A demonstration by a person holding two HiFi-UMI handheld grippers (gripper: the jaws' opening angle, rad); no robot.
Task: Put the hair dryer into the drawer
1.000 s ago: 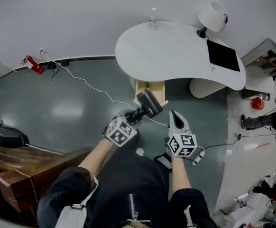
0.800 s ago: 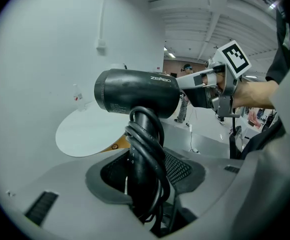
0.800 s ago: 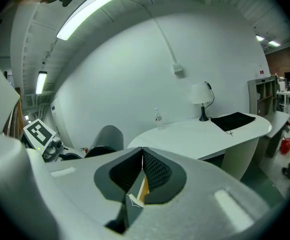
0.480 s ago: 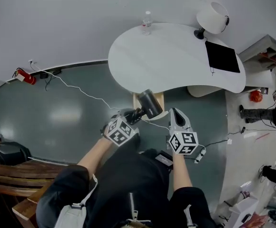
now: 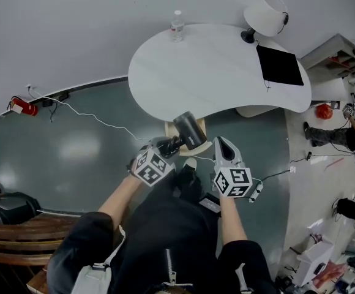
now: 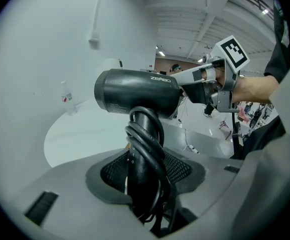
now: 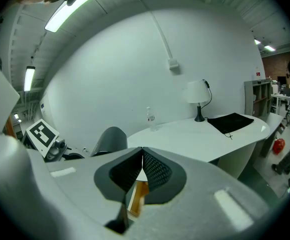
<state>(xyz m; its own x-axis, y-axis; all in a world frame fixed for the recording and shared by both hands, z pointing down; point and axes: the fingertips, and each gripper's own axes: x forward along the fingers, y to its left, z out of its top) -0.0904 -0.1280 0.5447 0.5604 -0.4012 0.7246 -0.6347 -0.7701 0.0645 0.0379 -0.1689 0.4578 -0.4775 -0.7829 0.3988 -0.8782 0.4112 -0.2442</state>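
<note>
Red extinguisher (image 5: 19,106): far left in the head view, on the grey floor by the wall; a white cable (image 5: 98,120) runs from that wall across the floor toward the desk.
Left gripper (image 5: 167,148): held out in front of the person, jaws clamped on the dryer's handle.
Grip detail: in the left gripper view (image 6: 145,173) the black handle stands upright between the two mesh pads, with the cord (image 6: 152,141) wound round it in loops.
Dryer (image 5: 190,130): black, in the air, barrel level and crosswise above the handle (image 6: 135,93). In the head view it overlaps the drawer and the desk's near edge. Not inside the drawer.
Drawer (image 5: 203,147): light wood, pulled out from under the desk's near edge, right under the dryer.
Right gripper (image 5: 220,143): just beside the dryer, to its right, apart from it. Jaws closed together with nothing between them (image 7: 142,156). Wood of the drawer (image 7: 137,196) shows through the slit below the tips.
Desk (image 5: 214,72): white, curved, against the wall.
On desk: clear bottle (image 5: 177,25) at the far edge, white lamp (image 5: 264,14) at the far right corner, black mat (image 5: 280,66) near the lamp.
Far right: another person's legs (image 5: 327,135) on the floor beside a shelf.
</note>
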